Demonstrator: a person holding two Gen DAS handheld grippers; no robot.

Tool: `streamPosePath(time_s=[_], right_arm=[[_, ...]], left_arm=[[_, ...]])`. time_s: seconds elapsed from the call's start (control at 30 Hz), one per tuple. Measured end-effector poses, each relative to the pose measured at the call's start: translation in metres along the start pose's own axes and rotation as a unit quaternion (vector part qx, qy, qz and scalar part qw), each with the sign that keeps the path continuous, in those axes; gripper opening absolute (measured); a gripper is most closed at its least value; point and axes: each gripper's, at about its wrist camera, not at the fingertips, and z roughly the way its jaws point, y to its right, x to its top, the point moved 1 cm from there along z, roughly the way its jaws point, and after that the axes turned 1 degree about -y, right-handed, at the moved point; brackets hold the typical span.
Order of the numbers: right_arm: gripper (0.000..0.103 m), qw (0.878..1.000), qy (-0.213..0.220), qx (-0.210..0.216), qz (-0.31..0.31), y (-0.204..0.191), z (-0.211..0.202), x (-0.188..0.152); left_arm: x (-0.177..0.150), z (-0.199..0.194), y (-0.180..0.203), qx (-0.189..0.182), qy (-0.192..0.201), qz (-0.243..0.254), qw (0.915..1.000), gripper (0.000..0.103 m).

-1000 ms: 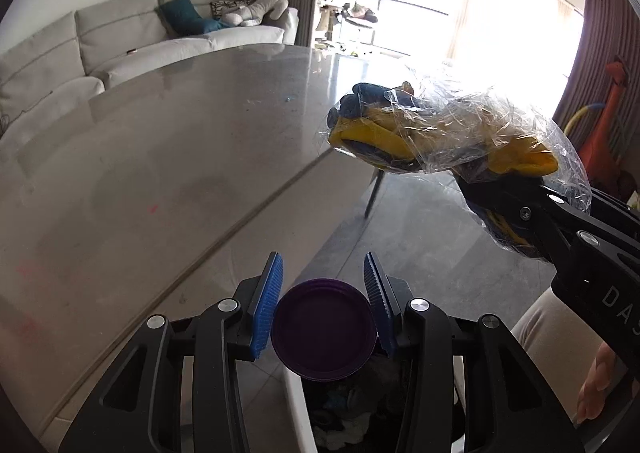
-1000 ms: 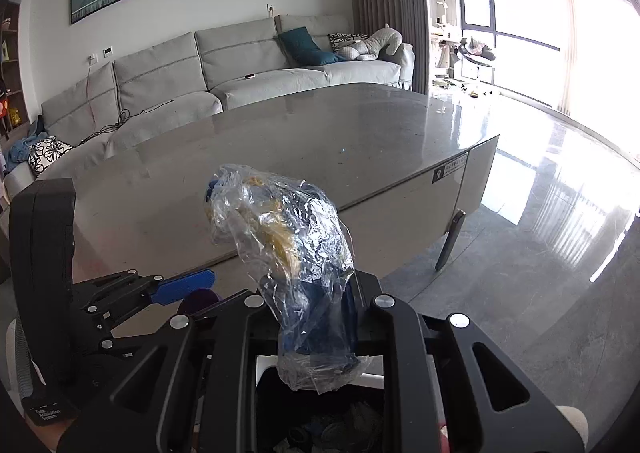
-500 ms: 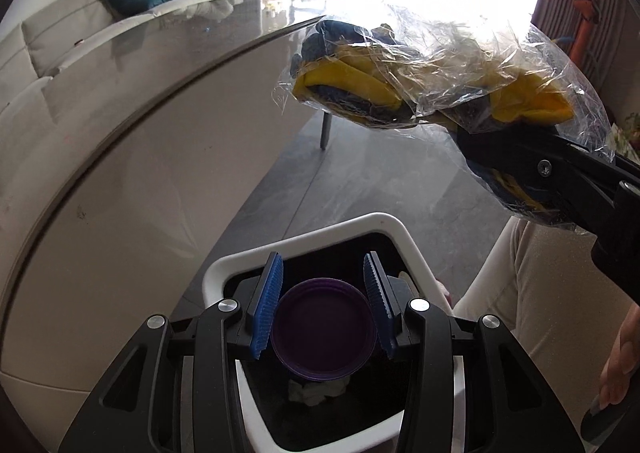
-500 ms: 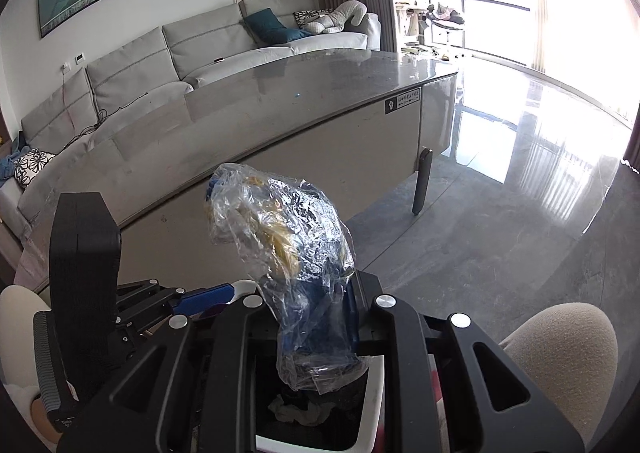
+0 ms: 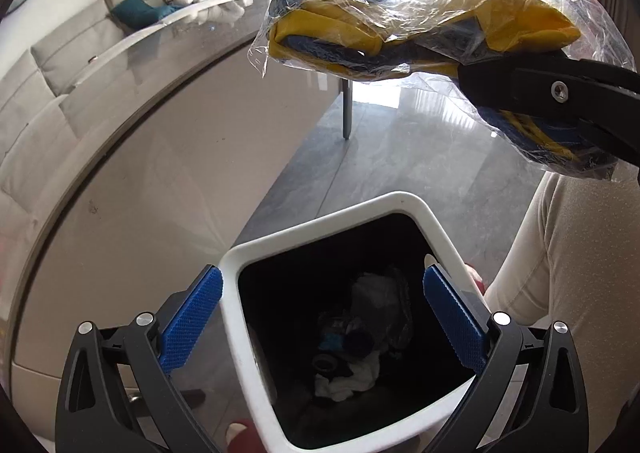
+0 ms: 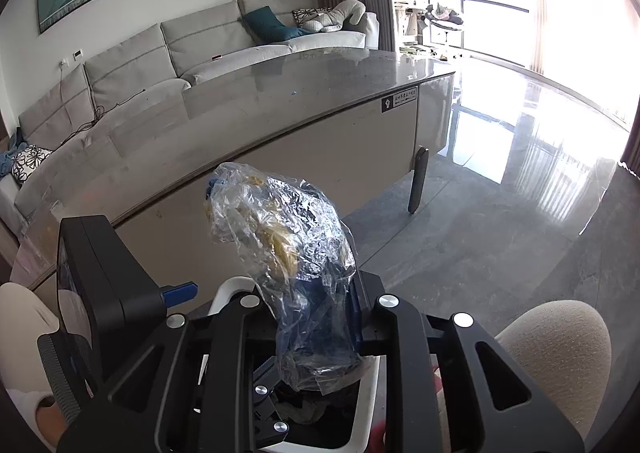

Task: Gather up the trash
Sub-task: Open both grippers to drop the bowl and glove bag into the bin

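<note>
Purple lid gone from left gripper [image 5: 322, 323]; held bag [image 6: 288, 265] points up-left.

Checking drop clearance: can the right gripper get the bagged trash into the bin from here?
Probably yes. The right gripper grips the plastic bag above the white bin; its mouth is uncovered, and the left gripper hangs open over it.
</note>
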Motion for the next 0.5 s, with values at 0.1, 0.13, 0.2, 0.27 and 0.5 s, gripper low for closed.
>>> streamPosePath(time_s=[0.1, 0.13, 0.2, 0.27, 0.5], right_arm=[[0.024, 1.0, -0.001, 0.001, 0.0, 0.0, 0.0, 0.0], [0.024, 1.0, -0.001, 0.001, -0.001, 0.0, 0.001, 0.001], [0.024, 1.0, -0.003, 0.002, -0.001, 0.001, 0.002, 0.001], [0.024, 1.0, -0.002, 0.003, 0.0, 0.002, 0.002, 0.002], [0.025, 1.0, -0.01, 0.008, 0.0, 0.002, 0.008, -0.003]], left_arm=[[0.002, 0.003, -0.002, -0.006, -0.003, -0.003, 1.0, 0.099], [0.002, 0.004, -0.002, -0.008, -0.003, -0.003, 1.0, 0.099], [0.0, 0.001, -0.001, -0.009, -0.003, -0.003, 1.0, 0.099], [0.001, -0.001, -0.002, -0.008, -0.001, -0.003, 1.0, 0.099], [0.001, -0.009, -0.02, 0.014, 0.006, -0.025, 0.9996, 0.099]])
